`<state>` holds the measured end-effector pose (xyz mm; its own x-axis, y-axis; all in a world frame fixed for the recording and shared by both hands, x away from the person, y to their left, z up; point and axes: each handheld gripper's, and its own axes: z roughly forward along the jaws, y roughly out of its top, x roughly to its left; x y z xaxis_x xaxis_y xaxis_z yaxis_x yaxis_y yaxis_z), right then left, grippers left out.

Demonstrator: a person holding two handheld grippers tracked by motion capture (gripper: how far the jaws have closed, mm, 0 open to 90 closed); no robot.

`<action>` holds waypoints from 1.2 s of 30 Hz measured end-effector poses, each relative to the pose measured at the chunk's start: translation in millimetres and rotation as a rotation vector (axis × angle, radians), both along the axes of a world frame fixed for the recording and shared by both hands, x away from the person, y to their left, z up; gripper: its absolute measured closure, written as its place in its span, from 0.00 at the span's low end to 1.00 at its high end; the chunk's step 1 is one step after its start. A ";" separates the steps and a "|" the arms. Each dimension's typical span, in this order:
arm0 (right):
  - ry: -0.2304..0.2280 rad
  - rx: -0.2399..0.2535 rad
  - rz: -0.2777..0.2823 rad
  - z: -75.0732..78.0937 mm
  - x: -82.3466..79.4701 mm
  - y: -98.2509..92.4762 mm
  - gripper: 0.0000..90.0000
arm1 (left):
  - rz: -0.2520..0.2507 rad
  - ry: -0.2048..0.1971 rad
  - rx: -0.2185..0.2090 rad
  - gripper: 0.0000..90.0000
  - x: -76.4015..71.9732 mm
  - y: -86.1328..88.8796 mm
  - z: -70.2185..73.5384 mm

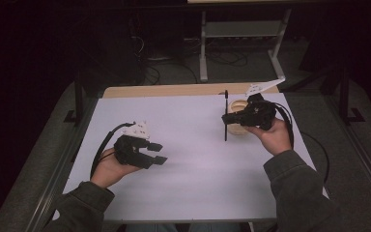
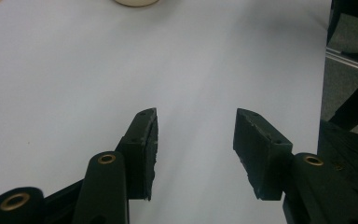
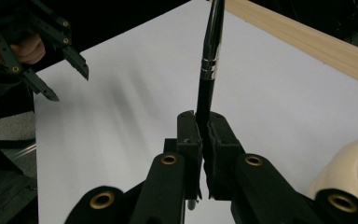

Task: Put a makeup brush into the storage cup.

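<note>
My right hand-held gripper [image 3: 200, 140] pinches a pen [image 3: 208, 70] low on its barrel, upright beside the cup [image 1: 238, 122] at the far right of the tabletop [image 1: 193, 164]. It could pivot and miss the rim. My left hand-held gripper [image 2: 196, 140] gapes empty.

Dim room, evenly lit sheet (slightly soft focus).
</note>
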<state>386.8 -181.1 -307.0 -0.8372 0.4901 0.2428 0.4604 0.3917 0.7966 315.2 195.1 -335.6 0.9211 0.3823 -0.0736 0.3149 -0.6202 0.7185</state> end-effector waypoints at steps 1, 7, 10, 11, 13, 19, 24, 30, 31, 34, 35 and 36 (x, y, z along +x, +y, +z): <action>0.002 0.003 -0.002 0.5 0.9 -0.9 0.94 | 0.002 -0.001 0.002 0.55 -0.3 -0.2 -0.1; -0.005 0.011 -0.009 3.8 5.3 -5.0 0.94 | 0.003 -0.004 0.001 0.53 -4.0 -1.9 1.4; 0.009 0.010 -0.014 6.8 8.1 -5.3 0.94 | 0.005 0.000 0.004 0.52 -5.0 -1.0 3.1; 0.009 0.010 -0.014 6.8 8.1 -5.3 0.94 | 0.005 0.000 0.004 0.51 -5.0 -1.0 3.1; 0.006 0.011 -0.021 9.4 11.9 -7.6 0.94 | 0.009 0.004 -0.003 0.50 -5.3 0.7 4.8; 0.007 0.005 -0.041 15.3 16.8 -14.1 0.94 | 0.010 -0.001 0.007 0.49 -4.5 -0.2 6.0; 0.005 0.015 -0.067 22.7 22.2 -21.7 0.94 | 0.011 0.002 0.014 0.48 -4.5 -0.4 6.5; -0.005 0.025 -0.098 28.9 30.3 -30.5 0.94 | 0.013 0.000 0.011 0.48 -5.5 -1.2 7.5; -0.001 0.028 -0.103 29.4 32.0 -31.4 0.94 | 0.015 -0.001 0.015 0.48 -5.7 -1.6 7.2; 0.006 0.011 -0.108 30.6 37.4 -33.0 0.94 | 0.006 -0.006 0.028 0.48 -6.2 -3.0 6.3; 0.014 0.009 -0.118 31.1 39.2 -33.7 0.94 | 0.005 -0.005 0.031 0.48 -6.6 -3.5 6.3; 0.009 0.014 -0.123 31.4 41.8 -35.4 0.94 | 0.004 -0.006 0.029 0.48 -6.5 -4.0 5.8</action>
